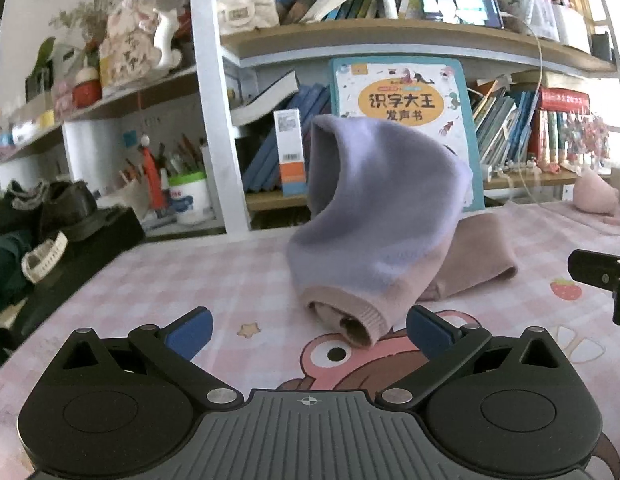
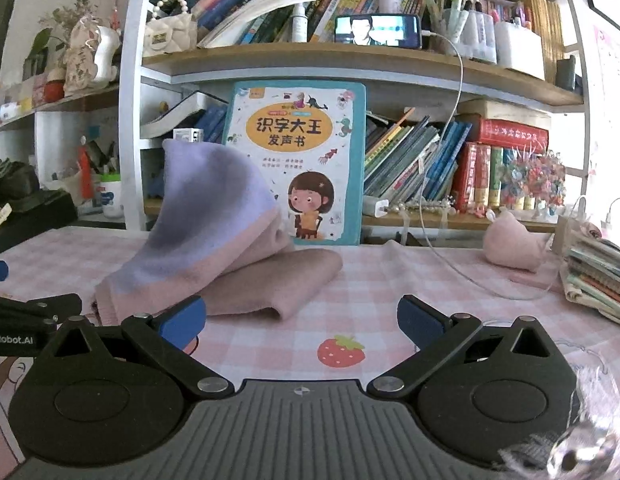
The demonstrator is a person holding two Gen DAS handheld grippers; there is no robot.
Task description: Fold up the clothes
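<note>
Socks number two: a lavender sock (image 1: 373, 208) with a pink cuff is seen reared up, draped over a pink sock (image 2: 278, 284) that lies flat on the table (image 2: 389, 280). Two grippers are counted; the left gripper (image 1: 309, 330) and the right gripper (image 2: 302, 318) are both spread wide, with nothing held. The lavender sock's cuff is found just ahead of the left gripper. The table is covered by a pink checked cloth, backed by crowded bookshelves (image 2: 389, 56) and one upright picture book (image 2: 296, 160).

Both tongs (image 1: 308, 330) (image 2: 302, 320) agape, empty.
</note>
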